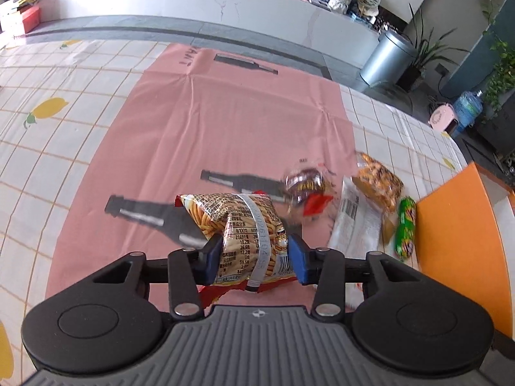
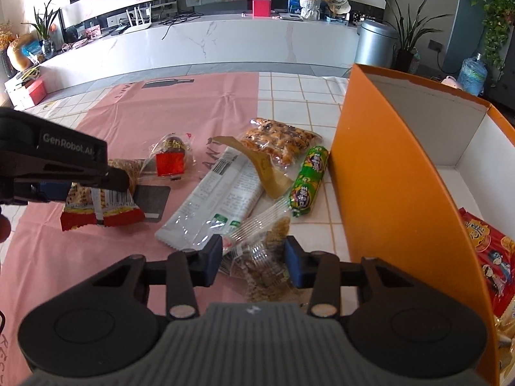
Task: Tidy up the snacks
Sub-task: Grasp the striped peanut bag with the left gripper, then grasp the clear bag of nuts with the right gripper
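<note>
My left gripper (image 1: pixel 254 254) is shut on a noodle-stick snack packet (image 1: pixel 251 225) with red ends, held above the pink cloth. The right wrist view shows that same gripper (image 2: pixel 93 189) at the left with the packet (image 2: pixel 103 209) hanging from it. My right gripper (image 2: pixel 254 259) is shut on a clear packet of brown crumbly snack (image 2: pixel 257 251) lying at the cloth's edge, one blue pad on each side. An orange box (image 2: pixel 386 177) with a white inside stands just to the right and holds a red packet (image 2: pixel 492 257).
Loose on the table lie a green sausage (image 2: pixel 309 183), a long white packet (image 2: pixel 219 202), a clear bag of glazed brown pieces (image 2: pixel 280 141) and a small red-labelled packet (image 2: pixel 170 157). The pink cloth (image 1: pixel 225 112) covers a checked tablecloth (image 1: pixel 64 80). A white counter stands behind.
</note>
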